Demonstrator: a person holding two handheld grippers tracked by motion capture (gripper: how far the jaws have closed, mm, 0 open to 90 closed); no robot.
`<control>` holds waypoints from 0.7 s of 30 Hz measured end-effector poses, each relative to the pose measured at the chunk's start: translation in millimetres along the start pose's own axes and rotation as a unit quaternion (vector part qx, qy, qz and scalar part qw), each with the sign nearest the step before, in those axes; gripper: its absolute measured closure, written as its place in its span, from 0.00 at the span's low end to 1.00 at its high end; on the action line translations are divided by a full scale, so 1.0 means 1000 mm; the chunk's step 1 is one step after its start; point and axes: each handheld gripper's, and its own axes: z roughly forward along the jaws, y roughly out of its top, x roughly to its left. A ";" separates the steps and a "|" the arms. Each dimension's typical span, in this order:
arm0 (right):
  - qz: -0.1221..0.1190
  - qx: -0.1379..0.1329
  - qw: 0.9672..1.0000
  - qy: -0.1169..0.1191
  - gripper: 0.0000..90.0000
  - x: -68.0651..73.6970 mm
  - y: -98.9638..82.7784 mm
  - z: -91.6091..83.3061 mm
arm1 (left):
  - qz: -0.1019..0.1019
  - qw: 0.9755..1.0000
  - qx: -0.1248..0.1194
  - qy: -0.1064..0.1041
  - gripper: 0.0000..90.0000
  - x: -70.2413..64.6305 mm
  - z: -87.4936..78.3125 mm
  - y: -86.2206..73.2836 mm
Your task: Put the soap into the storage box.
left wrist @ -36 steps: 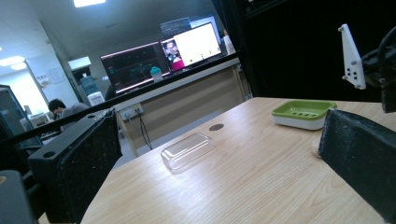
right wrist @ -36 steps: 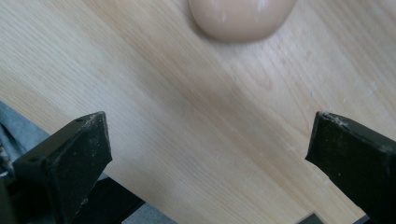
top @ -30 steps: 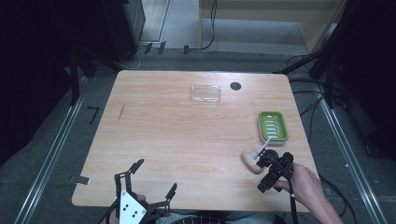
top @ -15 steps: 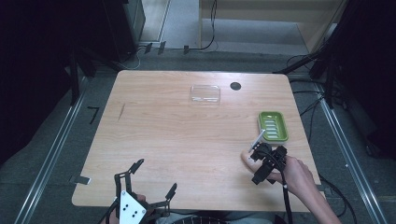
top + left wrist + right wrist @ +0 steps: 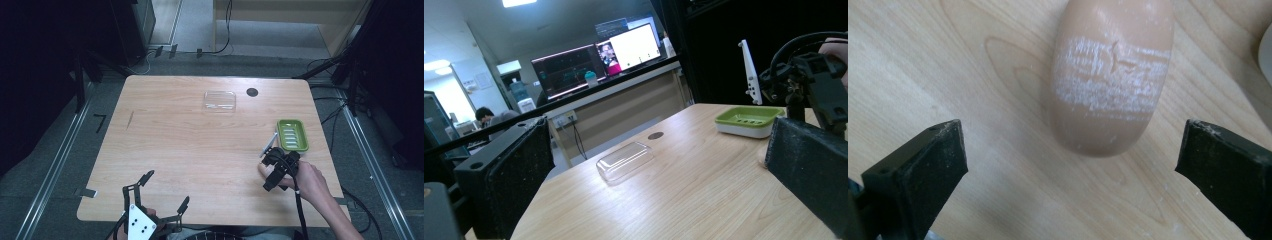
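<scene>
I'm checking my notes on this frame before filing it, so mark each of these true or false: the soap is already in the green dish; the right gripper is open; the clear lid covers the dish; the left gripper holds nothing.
1. The soap bar lies in the green dish. False: it lies on the table, beside the dish.
2. The right gripper is open. True.
3. The clear lid covers the dish. False: it sits apart, farther back.
4. The left gripper holds nothing. True.

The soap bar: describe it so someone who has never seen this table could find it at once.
Start at the wooden table and go to its right edge, where a green soap dish sits. Just nearer the person, under the open right gripper, lies the soap bar: tan, rounded, with a scuffed whitish patch.
</scene>
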 end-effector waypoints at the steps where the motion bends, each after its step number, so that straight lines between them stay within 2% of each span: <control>1: 0.000 0.000 1.000 0.000 0.00 0.000 0.000 0.000 | 0.000 1.000 0.000 0.000 0.00 0.000 0.000 0.000; 21: 0.025 -0.003 0.999 0.023 0.00 -0.013 0.022 0.014 | 0.000 1.000 0.000 0.000 0.00 0.000 0.000 0.000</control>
